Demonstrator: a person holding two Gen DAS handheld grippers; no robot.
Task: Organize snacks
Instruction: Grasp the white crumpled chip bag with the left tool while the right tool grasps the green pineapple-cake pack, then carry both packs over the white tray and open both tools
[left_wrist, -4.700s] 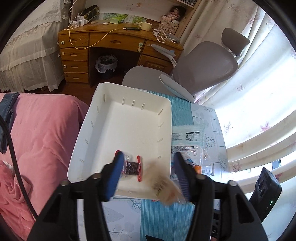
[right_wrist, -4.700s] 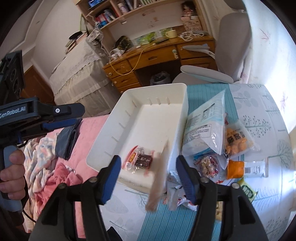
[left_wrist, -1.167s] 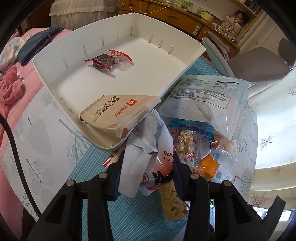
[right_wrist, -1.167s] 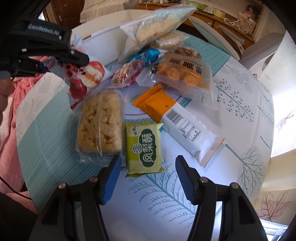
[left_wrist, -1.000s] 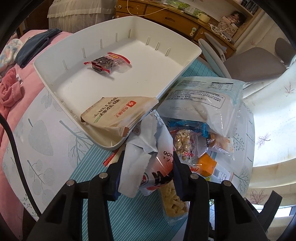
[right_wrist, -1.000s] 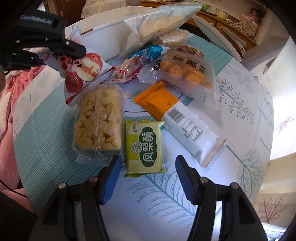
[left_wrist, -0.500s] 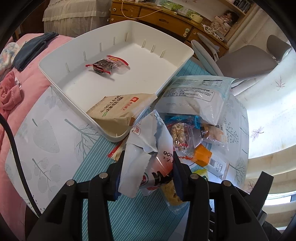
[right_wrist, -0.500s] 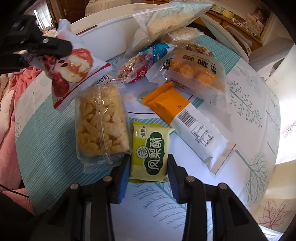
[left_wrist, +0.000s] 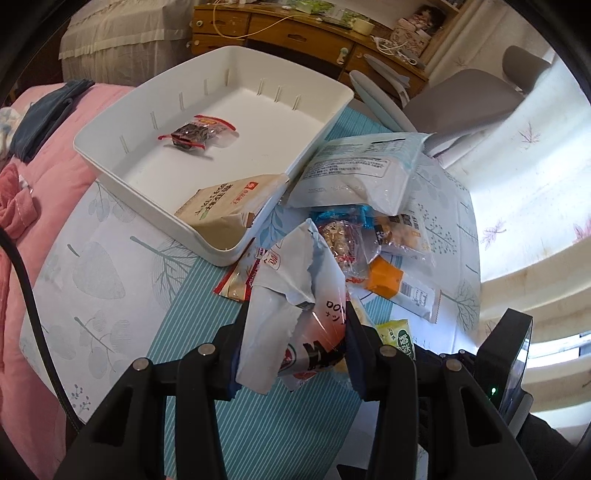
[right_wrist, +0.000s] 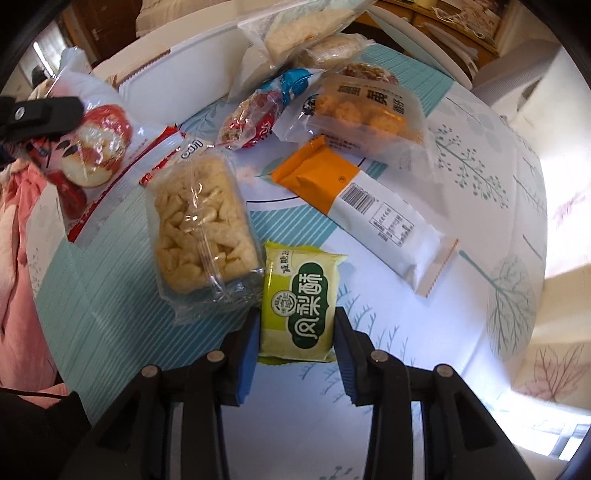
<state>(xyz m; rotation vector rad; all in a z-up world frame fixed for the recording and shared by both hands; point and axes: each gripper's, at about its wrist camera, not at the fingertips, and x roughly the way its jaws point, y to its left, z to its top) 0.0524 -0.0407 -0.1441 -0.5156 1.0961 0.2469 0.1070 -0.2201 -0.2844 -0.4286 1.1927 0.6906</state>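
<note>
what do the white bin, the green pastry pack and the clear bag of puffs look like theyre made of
White bin: looks like rigid moulded plastic, matte, with slotted walls and rounded corners.
Green pastry pack: probably printed plastic film with a slight sheen; its ends are crimped and it looks puffed.
Clear bag of puffs: thin transparent glossy film, with glare streaks, wrinkles and the pale puffs visible through it.

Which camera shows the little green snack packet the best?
The right wrist view. There the green packet fills the middle, its whole front facing up, with the right tongs closed on its sides. The left wrist view shows only a corner of it, peeking out behind the left tongs and the red-and-white bag they grip.
</note>
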